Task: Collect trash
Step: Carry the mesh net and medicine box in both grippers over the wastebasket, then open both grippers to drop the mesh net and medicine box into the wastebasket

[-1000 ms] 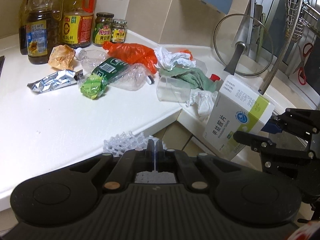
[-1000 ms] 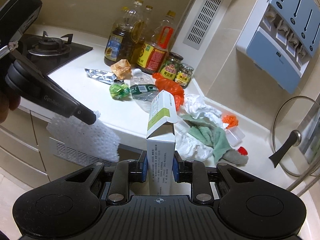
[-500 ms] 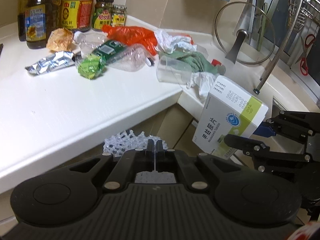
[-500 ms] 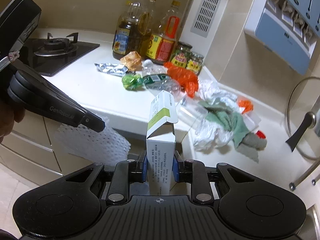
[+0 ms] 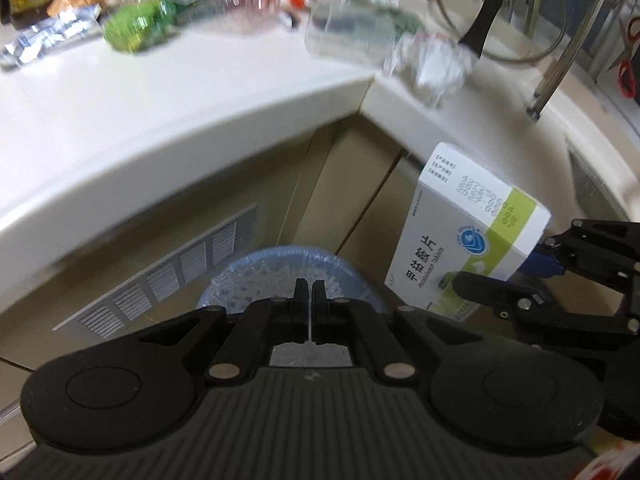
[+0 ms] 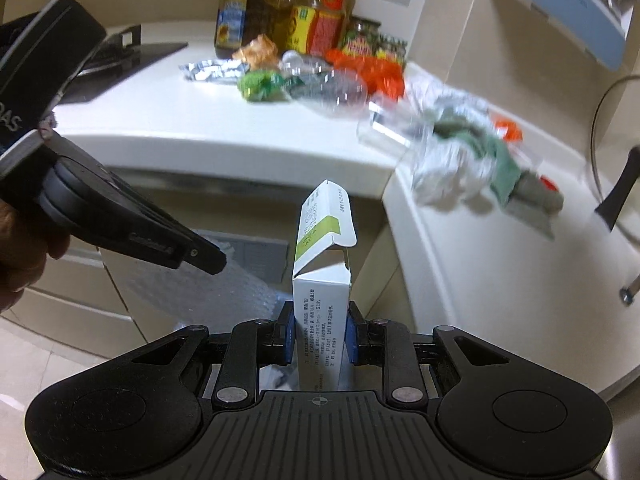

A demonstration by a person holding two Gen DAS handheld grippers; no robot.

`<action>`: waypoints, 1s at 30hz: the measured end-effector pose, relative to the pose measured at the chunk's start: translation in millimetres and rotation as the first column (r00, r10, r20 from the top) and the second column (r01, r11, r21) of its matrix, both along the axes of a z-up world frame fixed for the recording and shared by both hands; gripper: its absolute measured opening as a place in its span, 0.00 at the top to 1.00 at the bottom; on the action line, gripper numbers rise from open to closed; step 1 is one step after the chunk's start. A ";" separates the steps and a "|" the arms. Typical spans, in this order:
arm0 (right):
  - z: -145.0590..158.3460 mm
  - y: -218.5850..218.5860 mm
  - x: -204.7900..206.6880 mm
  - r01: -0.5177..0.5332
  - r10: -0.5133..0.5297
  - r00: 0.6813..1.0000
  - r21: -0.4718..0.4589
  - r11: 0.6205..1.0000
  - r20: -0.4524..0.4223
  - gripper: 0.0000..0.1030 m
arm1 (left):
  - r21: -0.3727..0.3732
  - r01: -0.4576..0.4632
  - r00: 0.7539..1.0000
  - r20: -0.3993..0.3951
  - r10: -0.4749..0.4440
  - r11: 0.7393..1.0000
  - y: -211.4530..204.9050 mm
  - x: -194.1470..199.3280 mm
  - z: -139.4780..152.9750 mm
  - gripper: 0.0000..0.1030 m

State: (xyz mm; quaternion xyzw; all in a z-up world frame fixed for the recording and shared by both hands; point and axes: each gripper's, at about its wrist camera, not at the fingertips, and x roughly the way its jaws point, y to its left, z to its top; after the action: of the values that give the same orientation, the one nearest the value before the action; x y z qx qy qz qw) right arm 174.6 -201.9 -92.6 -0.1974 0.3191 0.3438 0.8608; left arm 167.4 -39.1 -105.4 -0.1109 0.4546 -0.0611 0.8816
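Observation:
My left gripper [image 5: 307, 284] is shut on a white foam net [image 5: 276, 276], which hangs over a blue bin [image 5: 352, 270] lined with clear plastic. In the right wrist view that left gripper [image 6: 218, 260] comes in from the left with the foam net [image 6: 208, 300] dangling below it. My right gripper [image 6: 320, 332] is shut on a white and green medicine box [image 6: 322, 300], upright with its top flap open. The box [image 5: 460, 240] hangs just right of the bin, below the counter edge. More trash lies on the counter: a green wrapper [image 6: 260, 82], an orange bag [image 6: 372, 72] and crumpled tissue [image 6: 448, 172].
The white counter [image 5: 160, 128] juts out above both grippers, with cabinet doors and a vent grille [image 5: 160, 280] beneath it. Oil bottles [image 6: 256, 12] and jars stand at the back. A stove [image 6: 120, 52] is at the left and a glass pot lid [image 5: 496, 12] at the right.
Both grippers have sunk from counter height to below the counter edge, still holding the net and the box. The blue bin has come into view under the left gripper.

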 end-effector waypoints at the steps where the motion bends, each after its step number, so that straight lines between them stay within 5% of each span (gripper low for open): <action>1: -4.4 0.0 2.1 0.003 -0.003 1.000 -0.002 1.000 -0.009 0.76 | -0.002 0.001 1.000 -0.012 -0.001 1.000 -0.1 3.0 -6.3 0.96; 4: -16.8 0.9 7.4 0.007 -0.007 1.000 -0.010 1.000 -0.030 0.76 | -0.003 -0.007 0.999 -0.047 0.006 1.000 1.6 10.5 -24.1 0.72; 27: -80.9 40.2 38.0 -0.040 0.034 0.975 -0.023 0.999 -0.219 0.75 | 0.049 -0.137 0.986 -0.090 0.141 0.989 39.2 -23.6 -25.0 0.73; 30: -88.9 40.7 41.1 -0.036 0.029 0.972 -0.023 0.999 -0.232 0.57 | 0.055 -0.149 0.984 -0.094 0.154 0.987 41.4 -28.9 -25.9 0.73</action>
State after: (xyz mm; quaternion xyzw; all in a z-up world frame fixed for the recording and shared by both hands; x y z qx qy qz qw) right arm 215.6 -161.2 -181.5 -0.1727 0.4189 0.3741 0.8092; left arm 138.4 2.3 -131.3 -0.1270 0.4889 0.0225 0.8627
